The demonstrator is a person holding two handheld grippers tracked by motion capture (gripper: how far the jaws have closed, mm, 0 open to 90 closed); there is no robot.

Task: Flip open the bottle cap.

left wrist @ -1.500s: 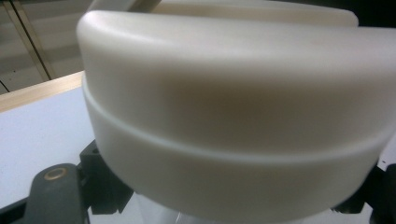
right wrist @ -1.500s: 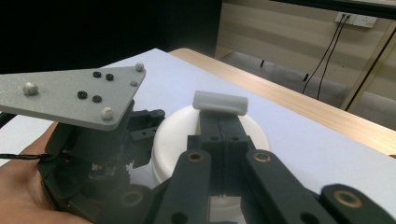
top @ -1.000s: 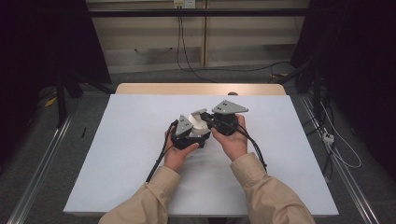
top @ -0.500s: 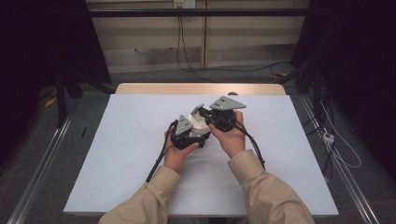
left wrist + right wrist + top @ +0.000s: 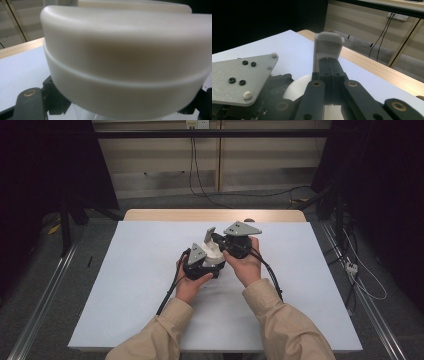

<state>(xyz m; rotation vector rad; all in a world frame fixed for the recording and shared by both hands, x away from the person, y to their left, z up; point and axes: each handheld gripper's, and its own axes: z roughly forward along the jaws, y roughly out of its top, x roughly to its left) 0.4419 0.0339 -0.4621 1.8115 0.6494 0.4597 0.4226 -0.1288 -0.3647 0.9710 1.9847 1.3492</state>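
The table (image 5: 150, 285) carries a white covering over almost its whole top. A strip of bare light wood shows along the table's far edge, beyond the covering. The person's hands are held over the table's middle; whether anything lies there cannot be told.

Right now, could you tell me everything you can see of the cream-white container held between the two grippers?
The cream-white container is rounded, smooth and matte, plastic by its look, with a groove line running around its side. It is held above the white table between both hands. The left gripper holds its body close to that camera, though the jaws there are hidden. Its flip-up lid tab stands raised, and the right gripper has its jaws closed on the tab's lower edge.
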